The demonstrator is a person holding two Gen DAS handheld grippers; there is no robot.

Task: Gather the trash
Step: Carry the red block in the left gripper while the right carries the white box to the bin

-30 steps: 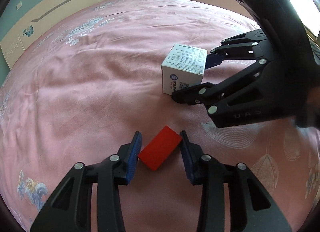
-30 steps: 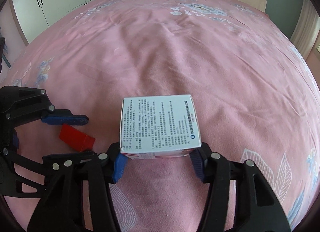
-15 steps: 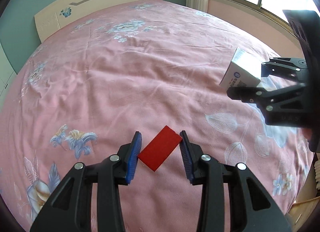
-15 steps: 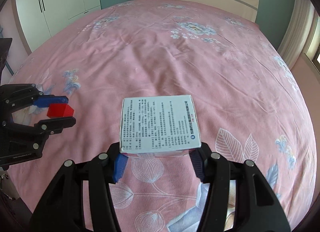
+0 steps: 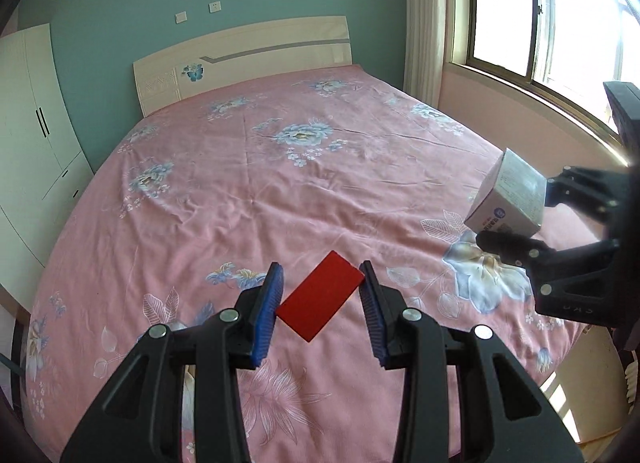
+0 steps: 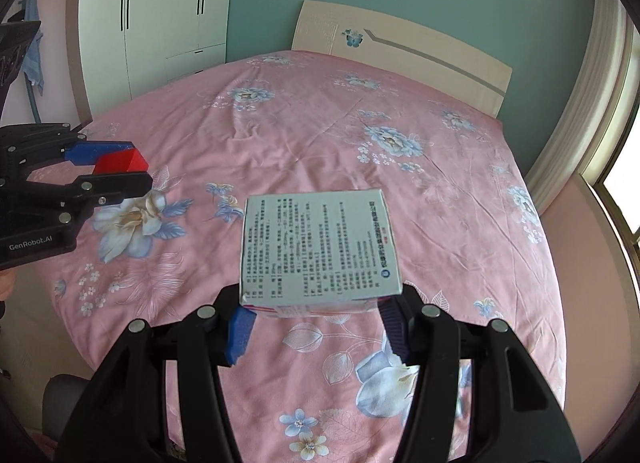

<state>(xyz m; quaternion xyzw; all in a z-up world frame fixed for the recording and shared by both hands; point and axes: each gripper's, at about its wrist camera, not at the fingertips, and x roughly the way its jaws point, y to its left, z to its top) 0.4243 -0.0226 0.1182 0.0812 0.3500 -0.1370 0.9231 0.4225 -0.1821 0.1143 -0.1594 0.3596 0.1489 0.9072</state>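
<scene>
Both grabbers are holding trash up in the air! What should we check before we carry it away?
1. Left gripper shut on the red block: ok, both pads touch it.
2. Right gripper shut on the white box: ok, though it pinches only the box's near bottom edge.
3. Both items lifted clear of the pink bed: ok.
4. Grippers apart from each other: ok, a gap shows in both views.
5. More trash left on the bed: none visible.
6. Trash bin to drop them in: cannot tell, none in view.
</scene>
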